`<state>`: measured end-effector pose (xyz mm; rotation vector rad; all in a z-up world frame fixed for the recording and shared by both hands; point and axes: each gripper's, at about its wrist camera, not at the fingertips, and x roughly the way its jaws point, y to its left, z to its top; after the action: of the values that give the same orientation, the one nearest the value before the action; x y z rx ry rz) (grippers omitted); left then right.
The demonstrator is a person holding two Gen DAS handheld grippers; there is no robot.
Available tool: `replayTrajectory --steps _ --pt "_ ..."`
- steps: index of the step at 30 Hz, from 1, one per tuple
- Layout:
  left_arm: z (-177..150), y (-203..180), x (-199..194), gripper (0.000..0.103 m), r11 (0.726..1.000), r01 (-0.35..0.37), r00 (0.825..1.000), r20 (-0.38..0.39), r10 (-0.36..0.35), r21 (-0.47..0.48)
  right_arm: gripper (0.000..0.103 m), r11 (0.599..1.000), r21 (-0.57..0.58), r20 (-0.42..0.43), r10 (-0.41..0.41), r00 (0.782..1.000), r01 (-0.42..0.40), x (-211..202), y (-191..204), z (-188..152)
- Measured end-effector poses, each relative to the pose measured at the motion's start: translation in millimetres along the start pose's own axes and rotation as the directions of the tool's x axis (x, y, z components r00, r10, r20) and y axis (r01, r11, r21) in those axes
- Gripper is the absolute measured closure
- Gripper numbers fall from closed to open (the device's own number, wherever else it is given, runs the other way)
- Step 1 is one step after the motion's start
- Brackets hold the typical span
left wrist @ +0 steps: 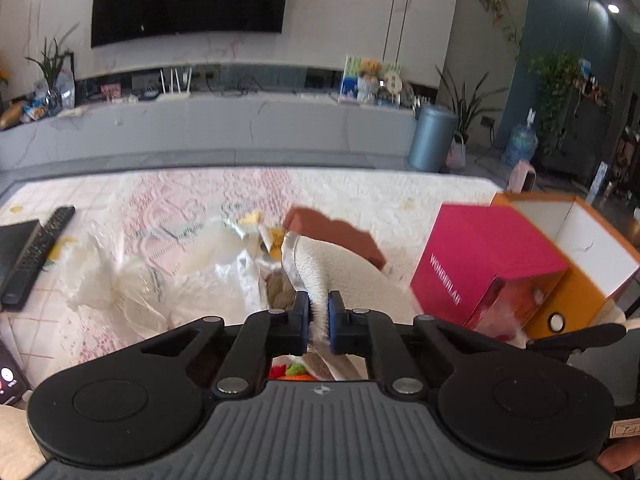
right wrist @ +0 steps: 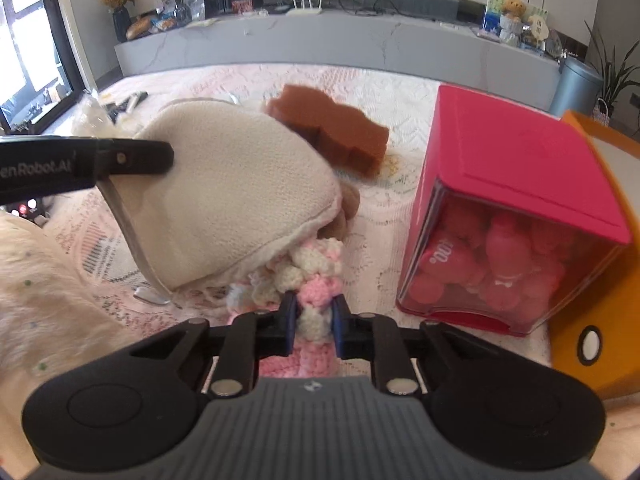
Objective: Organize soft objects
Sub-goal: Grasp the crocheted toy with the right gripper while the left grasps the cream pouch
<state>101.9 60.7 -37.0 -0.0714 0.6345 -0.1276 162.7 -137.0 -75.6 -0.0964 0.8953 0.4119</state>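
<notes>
Left hand-held gripper point(left wrist: 318, 312) clamped on cream pouch point(left wrist: 340, 268) rim | right hand-held gripper point(right wrist: 314, 322) clamped on knitted scarf point(right wrist: 308, 280) ahead | we should hold the mouth steady, draw slowly.

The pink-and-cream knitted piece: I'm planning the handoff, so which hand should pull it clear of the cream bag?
Right, I'd judge. The right gripper is shut on the knitted piece, while the left gripper pinches the cream bag.
</notes>
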Motion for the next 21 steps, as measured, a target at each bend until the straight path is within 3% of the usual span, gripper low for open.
replayTrajectory --steps 4,9,15,21 --pt "13.3 -5.2 -29.0 0.094 0.999 -0.032 0.995 0.096 0.031 0.01 0.086 1.0 0.023 0.042 -0.021 0.999 0.02 -25.1 -3.0 -2.8" --pt "23.3 -17.1 -58.8 0.094 0.999 -0.021 0.986 0.165 0.014 0.037 0.086 0.997 0.071 0.117 -0.028 0.993 0.02 -63.0 -12.6 -6.5" --pt "30.2 -48.5 -81.5 0.094 0.994 0.006 0.971 0.237 -0.032 0.111 0.086 0.994 0.107 0.218 -0.053 0.975 0.03 -115.8 -30.7 -5.7" --pt "45.9 -91.5 -79.7 0.094 0.981 0.05 0.955 0.279 -0.103 0.188 0.086 0.983 0.166 0.294 -0.127 0.947 0.08 -166.4 -69.5 -3.3"
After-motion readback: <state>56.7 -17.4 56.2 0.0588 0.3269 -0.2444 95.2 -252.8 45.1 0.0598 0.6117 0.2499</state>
